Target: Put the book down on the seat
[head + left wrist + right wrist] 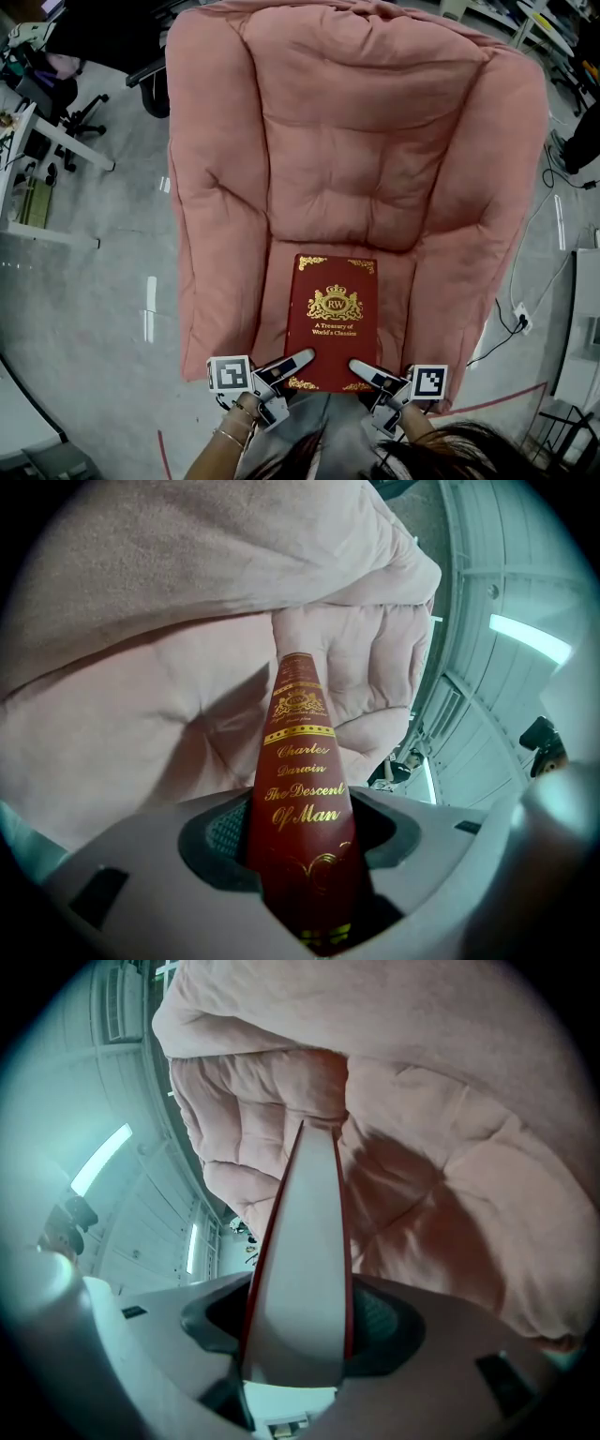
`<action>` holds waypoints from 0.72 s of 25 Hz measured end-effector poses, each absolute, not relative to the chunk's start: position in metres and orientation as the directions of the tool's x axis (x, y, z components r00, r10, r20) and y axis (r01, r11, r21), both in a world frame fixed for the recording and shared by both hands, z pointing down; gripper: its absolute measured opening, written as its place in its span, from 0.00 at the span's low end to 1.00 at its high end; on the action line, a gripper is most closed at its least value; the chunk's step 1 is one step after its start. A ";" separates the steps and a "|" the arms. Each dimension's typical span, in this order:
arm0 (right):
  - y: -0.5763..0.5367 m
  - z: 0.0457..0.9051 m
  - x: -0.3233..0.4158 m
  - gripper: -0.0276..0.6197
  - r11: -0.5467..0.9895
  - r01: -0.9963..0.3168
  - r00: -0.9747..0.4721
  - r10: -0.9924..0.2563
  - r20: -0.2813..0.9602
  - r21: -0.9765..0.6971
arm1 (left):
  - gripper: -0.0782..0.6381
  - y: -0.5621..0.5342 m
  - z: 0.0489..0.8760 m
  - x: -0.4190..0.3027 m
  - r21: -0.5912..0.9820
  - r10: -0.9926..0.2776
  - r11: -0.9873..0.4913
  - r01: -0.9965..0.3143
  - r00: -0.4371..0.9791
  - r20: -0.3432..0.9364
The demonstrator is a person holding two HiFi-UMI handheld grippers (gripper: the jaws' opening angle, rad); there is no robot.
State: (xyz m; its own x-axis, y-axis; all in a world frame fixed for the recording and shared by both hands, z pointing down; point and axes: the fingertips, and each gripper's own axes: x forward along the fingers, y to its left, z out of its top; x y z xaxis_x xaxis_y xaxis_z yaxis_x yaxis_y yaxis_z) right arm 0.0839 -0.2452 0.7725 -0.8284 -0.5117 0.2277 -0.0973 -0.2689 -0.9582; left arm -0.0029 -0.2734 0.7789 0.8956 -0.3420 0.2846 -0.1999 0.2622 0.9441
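1. Pink armchair [211,187] arms flank the seat [337,206]; office chair [70,103] behind.
2. Red, gold-stamped book [331,319] lies cover-up over the seat's front.
3. My left gripper [292,362] and right gripper [364,369] jaws clamp its near corners.

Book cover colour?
A dark red hardcover book, gold lettering and crest; head view shows it best.

The armchair [356,141] closes its seat [270,314] on three sides: the left armrest [202,206], the right armrest [487,234] and the backrest [366,122] behind. Only the armchair's front edge is open. The book [331,323] covers the seat's middle, leaving narrow bare strips along each armrest. Left of the armchair the floor [103,300] lies open; cables [525,309] trail to its right.
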 end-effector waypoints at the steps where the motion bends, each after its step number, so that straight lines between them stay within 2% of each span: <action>1: -0.245 0.775 0.084 0.46 -0.276 -0.099 -0.827 -0.512 0.234 -0.956 | 0.45 -0.273 0.781 -0.004 0.942 -0.341 0.264 -0.206 0.894 0.291; 7: -0.247 0.784 0.085 0.46 -0.283 -0.126 -0.814 -0.518 0.262 -0.951 | 0.45 -0.275 0.782 0.002 0.924 -0.351 0.339 -0.177 0.887 0.298; 18: -0.243 0.804 0.082 0.51 -0.313 -0.230 -0.797 -0.483 0.363 -0.922 | 0.46 -0.268 0.805 0.001 0.906 -0.253 0.301 -0.298 0.891 0.377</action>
